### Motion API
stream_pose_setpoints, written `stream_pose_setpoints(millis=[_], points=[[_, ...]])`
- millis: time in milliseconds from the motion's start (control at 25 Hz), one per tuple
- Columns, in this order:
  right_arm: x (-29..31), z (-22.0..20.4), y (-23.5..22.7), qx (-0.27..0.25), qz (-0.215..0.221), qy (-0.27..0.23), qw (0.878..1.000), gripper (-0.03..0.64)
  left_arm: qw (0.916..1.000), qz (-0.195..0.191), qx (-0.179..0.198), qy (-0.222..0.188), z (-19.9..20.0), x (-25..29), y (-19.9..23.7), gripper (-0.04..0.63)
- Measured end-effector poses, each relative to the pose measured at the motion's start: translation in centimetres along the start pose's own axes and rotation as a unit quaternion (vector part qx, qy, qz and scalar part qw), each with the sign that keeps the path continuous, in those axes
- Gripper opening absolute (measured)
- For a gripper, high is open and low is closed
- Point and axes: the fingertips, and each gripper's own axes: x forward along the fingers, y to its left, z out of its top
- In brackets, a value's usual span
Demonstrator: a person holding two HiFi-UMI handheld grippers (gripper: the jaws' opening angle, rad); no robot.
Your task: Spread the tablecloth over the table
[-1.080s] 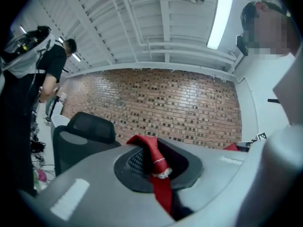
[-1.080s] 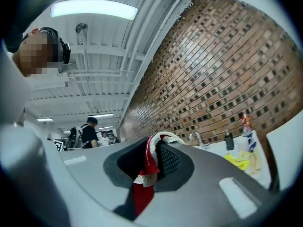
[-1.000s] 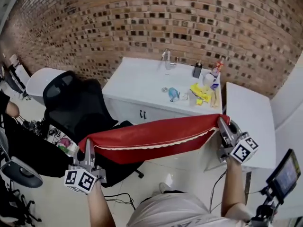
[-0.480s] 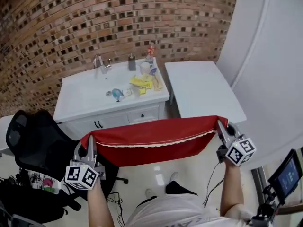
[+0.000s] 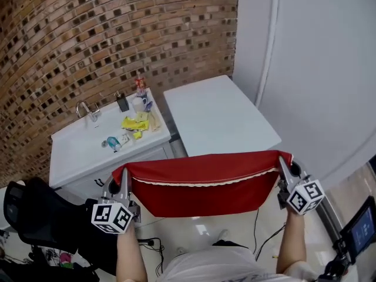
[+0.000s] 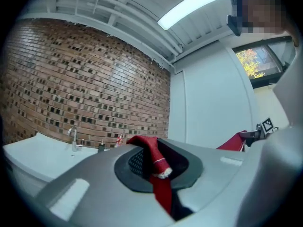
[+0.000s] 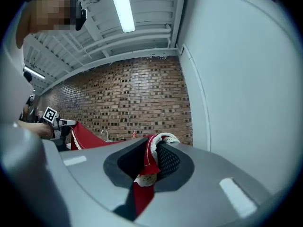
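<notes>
Well, the bench (image 5: 217,113) is the biggest thing ahead of me, white and bare, standing beside the sink counter (image 5: 88,148). The cloth (image 5: 202,184) hangs in the air on my side of the bench, not touching it. It is stretched between my two grippers, its top edge nearly taut and the rest drooping in a red fold with a lace hem.

I judge it light and quite limp (it sags wherever nothing bears it). It should drape readily, but it will likely slide and bunch if one corner is let go early. The corners are the right places to hold it, and that is where I have it.

Both forearms reach forward, wide apart and at about the same height, with the grippers pointing level toward the bench. My left gripper (image 5: 121,178) has its jaws pinched almost together on the cloth's left corner, the fabric trailing out between them. My right gripper (image 5: 284,164) is likewise clamped tight on the right corner, the lace edge folded in the jaws.
</notes>
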Motion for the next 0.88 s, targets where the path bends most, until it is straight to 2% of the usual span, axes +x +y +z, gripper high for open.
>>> stream_pose_setpoints(millis=[240,440,640,880], points=[[-4.2,1.3,-11.2,0.009,-0.048,-0.019,0.999,0.035,0.999,-0.046,-0.002,0.004,-1.4,8.2,-9.9,0.02],[-5.5,2.8,-17.7,0.019,-0.071,-0.037,0.997,0.035,0.998,-0.064,-0.002,0.006,-2.3,12.7,-15.2,0.02],[-4.1,3.3,-22.2,0.033,-0.086,-0.05,0.994,0.035,0.9973,-0.06,0.042,0.005,-2.3,16.7,-17.9,0.02],[1.4,2.4,-26.3,0.037,-0.077,-0.033,0.996,0.035,0.999,-0.038,0.019,0.009,-4.1,21.8,-16.9,0.02]])
